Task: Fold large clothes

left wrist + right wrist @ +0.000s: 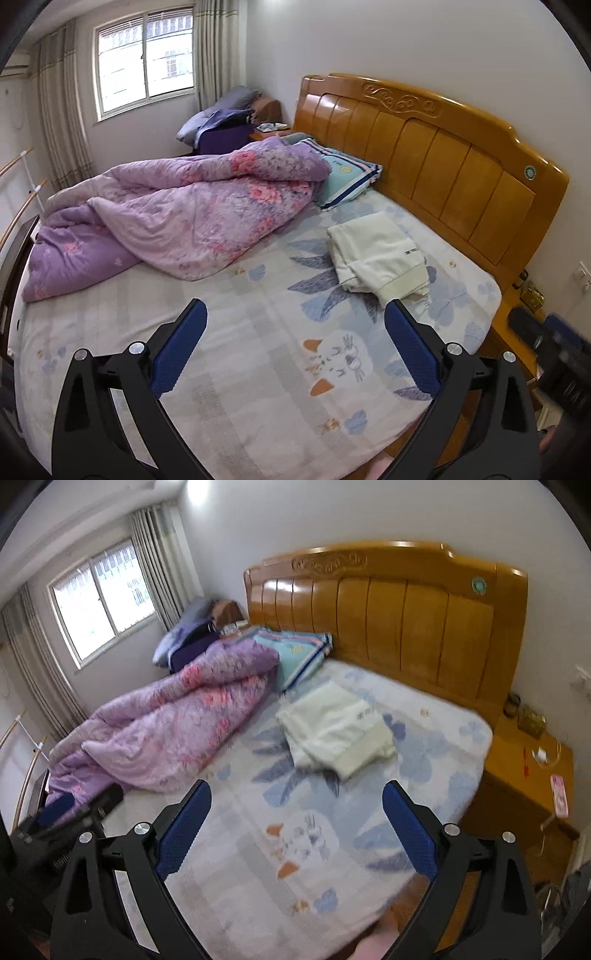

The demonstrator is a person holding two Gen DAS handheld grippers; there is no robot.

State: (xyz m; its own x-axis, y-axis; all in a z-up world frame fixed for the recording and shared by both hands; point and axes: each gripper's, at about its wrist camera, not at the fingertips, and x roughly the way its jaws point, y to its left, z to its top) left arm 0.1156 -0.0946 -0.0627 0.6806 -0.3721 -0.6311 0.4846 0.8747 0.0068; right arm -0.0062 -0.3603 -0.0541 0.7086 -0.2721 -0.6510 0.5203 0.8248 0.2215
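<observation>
Both my claws hang above the near part of the bed, holding nothing: left claw [295,314] spread wide apart, right claw [297,794] likewise wide apart. Below them I see the bed sheet [236,354], pale with blue leaf prints and a cat face. Farther on, the cream garment [376,254] lies folded into a compact stack on the sheet near the headboard [424,162]; ribbed hem faces me, small dark label on top. Left of it, a purple floral quilt [177,218] is bunched up, touching a teal striped pillow [347,177].
</observation>
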